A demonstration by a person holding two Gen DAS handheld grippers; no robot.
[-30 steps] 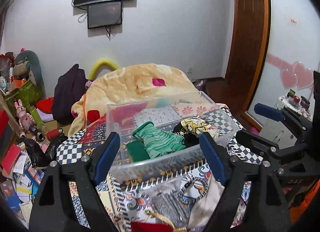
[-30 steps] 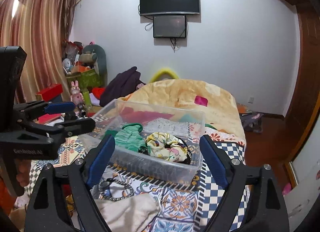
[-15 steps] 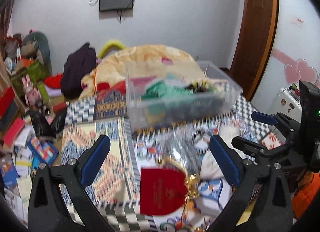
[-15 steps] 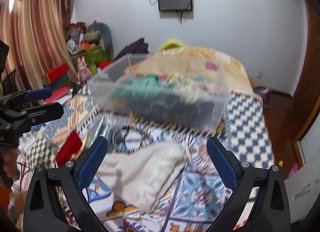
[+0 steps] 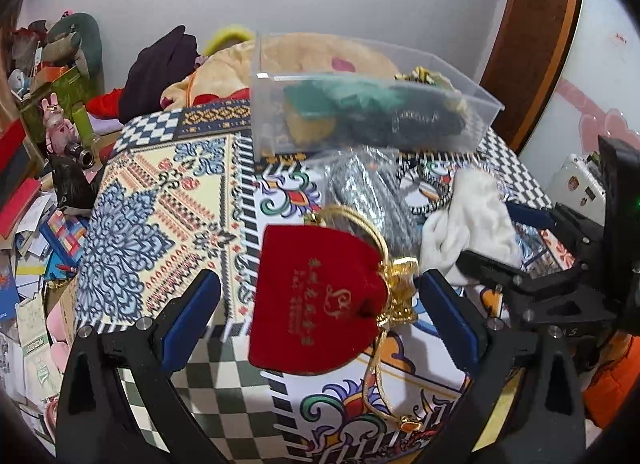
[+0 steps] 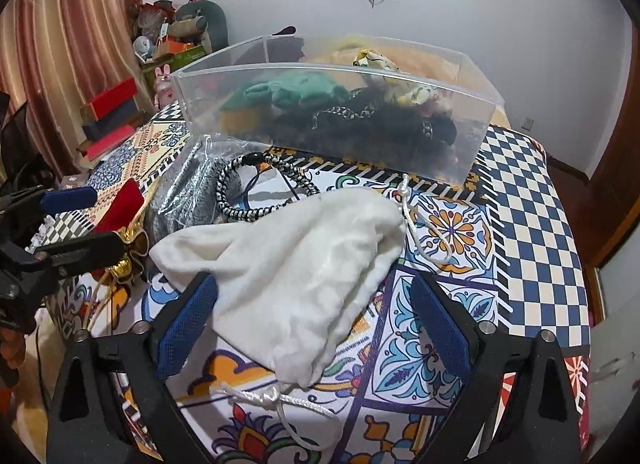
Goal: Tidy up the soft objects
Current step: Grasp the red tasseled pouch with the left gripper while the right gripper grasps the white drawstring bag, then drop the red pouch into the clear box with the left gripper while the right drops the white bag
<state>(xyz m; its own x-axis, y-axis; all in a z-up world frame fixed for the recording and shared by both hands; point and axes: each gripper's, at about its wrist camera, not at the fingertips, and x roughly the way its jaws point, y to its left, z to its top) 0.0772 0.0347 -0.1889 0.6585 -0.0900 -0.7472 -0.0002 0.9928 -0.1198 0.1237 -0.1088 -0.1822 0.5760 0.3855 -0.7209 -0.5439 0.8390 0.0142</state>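
Both grippers, L (image 5: 320,318) & R (image 6: 314,322), jaws wide, seemingly empty.

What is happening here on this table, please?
A person is tidying soft things into the clear box. Both grippers are open and hold nothing. The left gripper frames the red pouch; the right gripper frames the white bag. Both bags lie on the table.

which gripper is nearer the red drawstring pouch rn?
Left. The left gripper is open with the red pouch lying between its fingers. The right gripper is off to the pouch's right, open around the white pouch.
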